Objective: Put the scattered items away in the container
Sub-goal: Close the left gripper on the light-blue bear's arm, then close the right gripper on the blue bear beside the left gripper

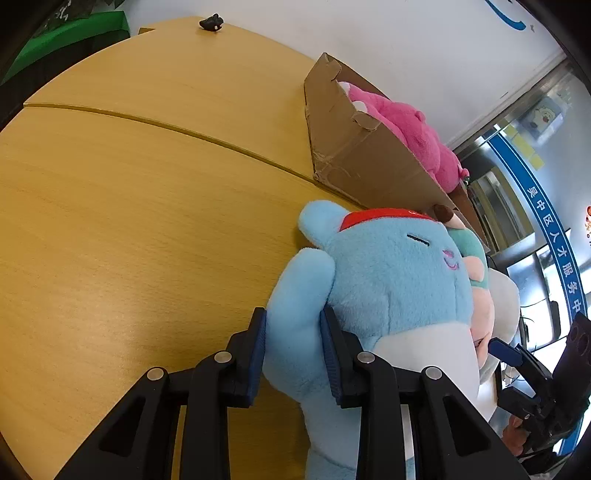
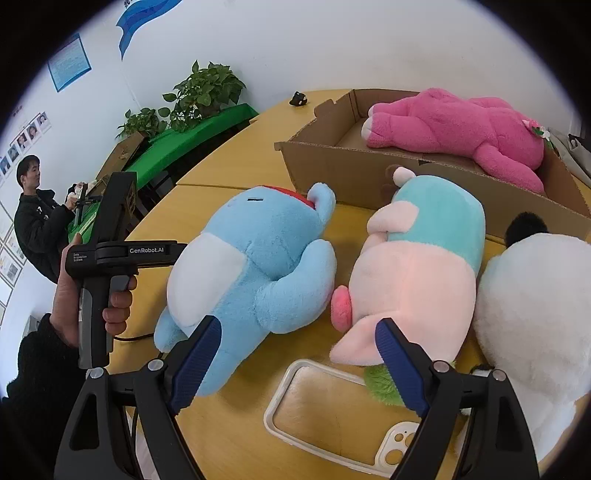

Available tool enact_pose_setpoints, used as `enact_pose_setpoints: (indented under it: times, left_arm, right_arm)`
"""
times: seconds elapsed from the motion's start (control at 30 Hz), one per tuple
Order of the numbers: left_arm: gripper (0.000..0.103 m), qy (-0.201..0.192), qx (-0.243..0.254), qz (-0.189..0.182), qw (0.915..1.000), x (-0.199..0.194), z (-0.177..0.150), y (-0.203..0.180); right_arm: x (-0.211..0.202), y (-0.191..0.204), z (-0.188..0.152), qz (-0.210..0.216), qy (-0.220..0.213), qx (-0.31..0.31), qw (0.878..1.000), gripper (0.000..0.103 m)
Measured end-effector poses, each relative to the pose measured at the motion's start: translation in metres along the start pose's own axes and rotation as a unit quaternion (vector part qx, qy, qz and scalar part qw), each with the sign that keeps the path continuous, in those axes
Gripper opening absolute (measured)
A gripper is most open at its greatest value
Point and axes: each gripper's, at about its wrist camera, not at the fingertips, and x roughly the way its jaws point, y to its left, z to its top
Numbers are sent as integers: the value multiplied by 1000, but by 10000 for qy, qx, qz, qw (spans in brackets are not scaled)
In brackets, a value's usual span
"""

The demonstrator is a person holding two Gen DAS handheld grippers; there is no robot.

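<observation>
A light blue plush toy (image 1: pixel 388 280) with a white belly and red band lies on the wooden table in front of the cardboard box (image 1: pixel 354 147). My left gripper (image 1: pixel 293 347) is shut on the blue plush's arm. In the right wrist view the blue plush (image 2: pixel 258 266) lies left, a pink and teal plush (image 2: pixel 417 273) in the middle, a white plush (image 2: pixel 535 317) at right. A pink plush (image 2: pixel 461 129) lies inside the box (image 2: pixel 369 173). My right gripper (image 2: pixel 299 354) is open and empty, above the table between the blue and pink-teal plushes.
A clear phone case (image 2: pixel 332 410) lies on the table under the right gripper. A small black object (image 1: pixel 211 23) sits at the far table edge. Potted plants (image 2: pixel 203 92) and a green-covered bench stand beyond. A person (image 2: pixel 33 210) stands at far left.
</observation>
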Motion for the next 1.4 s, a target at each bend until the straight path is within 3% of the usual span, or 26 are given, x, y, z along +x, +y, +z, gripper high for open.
enact_pose_setpoints:
  times: [0.27, 0.47, 0.67, 0.77, 0.83, 0.93, 1.03, 1.23, 1.4]
  left_arm:
    - [27, -90, 250, 247, 9993, -24, -6, 1]
    - [27, -168, 179, 572, 9981, -45, -7, 23]
    - [27, -63, 185, 548, 9983, -46, -6, 26]
    - [27, 3, 169, 506, 9986, -44, -5, 28]
    - [27, 35, 191, 449, 9988, -44, -4, 29]
    - [27, 17, 228, 283, 9993, -45, -5, 30]
    - [27, 64, 275, 418, 9987, -41, -7, 30]
    - [27, 5, 224, 150, 9996, -42, -8, 30]
    - [27, 5, 305, 236, 9993, -39, -7, 25]
  right_arm:
    - [2, 2, 0, 74, 23, 47, 10000, 87]
    - [5, 17, 8, 127, -42, -85, 9999, 87]
    - [16, 38, 31, -40, -319, -345, 9989, 85]
    - [46, 34, 40, -364, -179, -198, 9990, 73]
    - [68, 30, 38, -564, -17, -179, 9982, 60]
    - [92, 27, 30, -721, 208, -167, 9970, 50]
    - [89, 35, 29, -453, 323, -78, 9984, 49]
    - [101, 31, 26, -408, 611, 97, 9973, 48]
    - [106, 19, 24, -325, 723, 305, 9964, 61]
